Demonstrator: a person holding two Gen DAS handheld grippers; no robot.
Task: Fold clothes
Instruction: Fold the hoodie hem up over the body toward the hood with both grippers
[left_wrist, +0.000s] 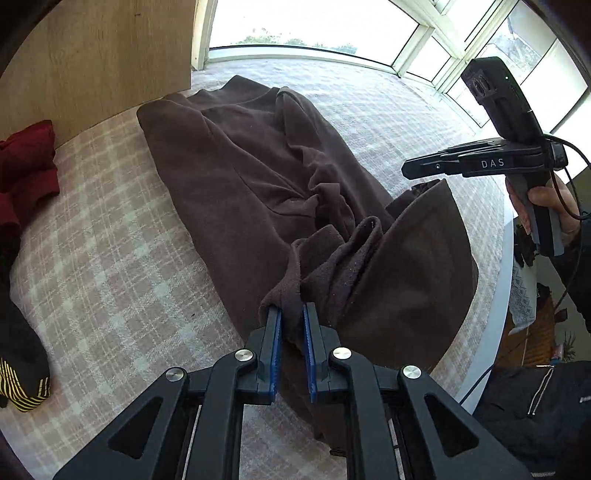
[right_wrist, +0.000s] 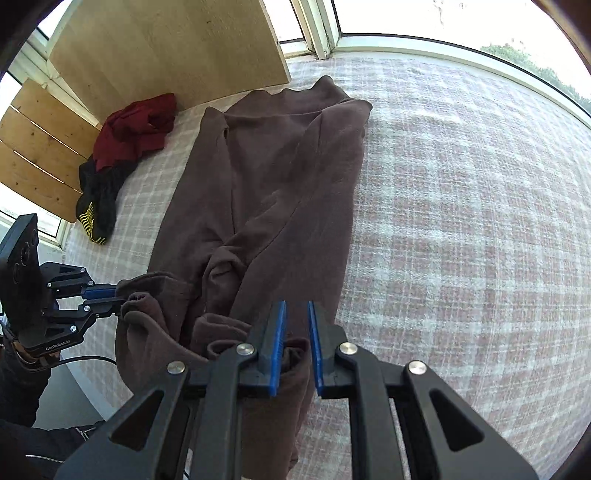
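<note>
On the checked bed (right_wrist: 461, 221), a brown garment (right_wrist: 280, 184) is lying lengthwise, its near hem lifting where the left gripper (left_wrist: 292, 332) and right gripper (right_wrist: 296, 332) are each pinching it between nearly closed jaws, with red clothes (right_wrist: 136, 129) sitting far left.

Bright daylight floods through blown-out windows (left_wrist: 314, 26); fisheye edges bend darkly.

Two grippers (left_wrist: 291, 332) (right_wrist: 297, 325); one brown garment (left_wrist: 258, 177); one red (left_wrist: 27, 158); one black-yellow (left_wrist: 22, 369).
</note>
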